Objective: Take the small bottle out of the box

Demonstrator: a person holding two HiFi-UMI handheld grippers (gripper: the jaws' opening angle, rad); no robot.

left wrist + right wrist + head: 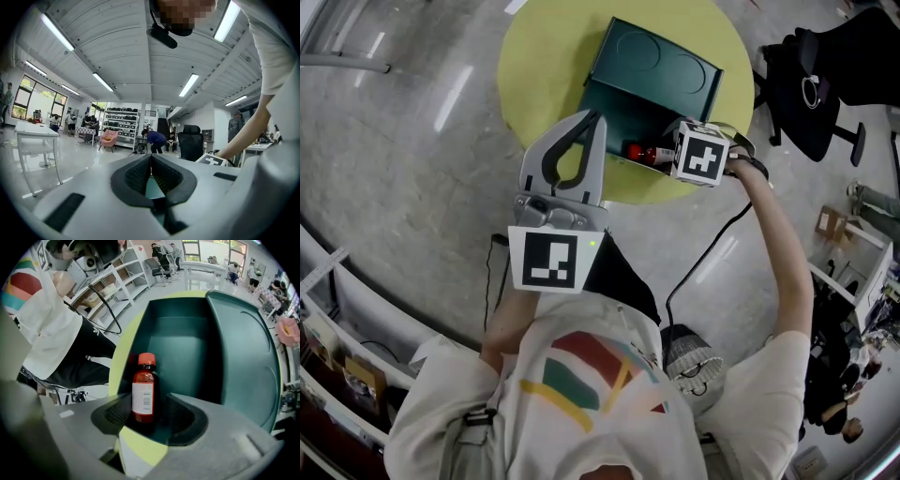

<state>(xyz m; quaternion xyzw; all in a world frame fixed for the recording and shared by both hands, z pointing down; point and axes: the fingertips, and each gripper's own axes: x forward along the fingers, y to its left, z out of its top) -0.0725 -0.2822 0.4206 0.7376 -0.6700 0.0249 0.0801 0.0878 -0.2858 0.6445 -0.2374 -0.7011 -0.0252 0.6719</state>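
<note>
The person wears a white short-sleeved T-shirt (581, 398) printed with red, teal and yellow stripes, over a black lower garment (623, 277). The left gripper (584, 120) and right gripper (149, 412) have pale grey shells and 2 black ribbed pads each. Each carries a white marker cube (551, 258) with black square markings. A black cable (698, 262) trails from the right one.
</note>
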